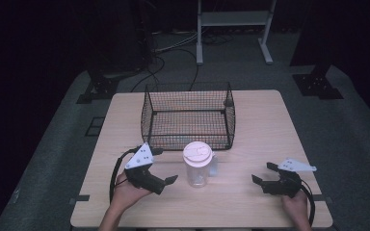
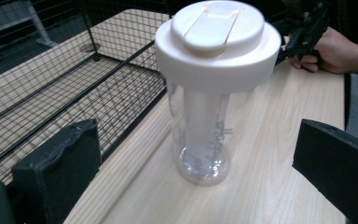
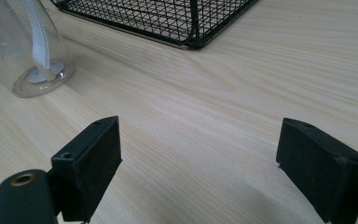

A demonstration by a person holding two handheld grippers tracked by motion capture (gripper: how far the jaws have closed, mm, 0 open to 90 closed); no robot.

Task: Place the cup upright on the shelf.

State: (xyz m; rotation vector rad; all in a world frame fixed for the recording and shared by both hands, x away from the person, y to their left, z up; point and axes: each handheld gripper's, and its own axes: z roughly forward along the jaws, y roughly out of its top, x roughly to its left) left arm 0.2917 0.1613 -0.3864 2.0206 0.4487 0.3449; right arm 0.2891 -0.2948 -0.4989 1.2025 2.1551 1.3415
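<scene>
Clear plastic bottle with cream lid (image 1: 198, 165) upright near the black wire basket (image 1: 189, 115). Left gripper (image 1: 166, 165), jaws wide, approaches; a high, off-centre grip may topple it. Right gripper (image 1: 262, 173) wide, empty.

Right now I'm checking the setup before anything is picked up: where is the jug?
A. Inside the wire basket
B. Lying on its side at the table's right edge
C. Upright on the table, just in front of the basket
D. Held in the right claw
C: the jug stands upright with its lid on, on the table, just outside the basket, with both claws open and apart from it.
</scene>
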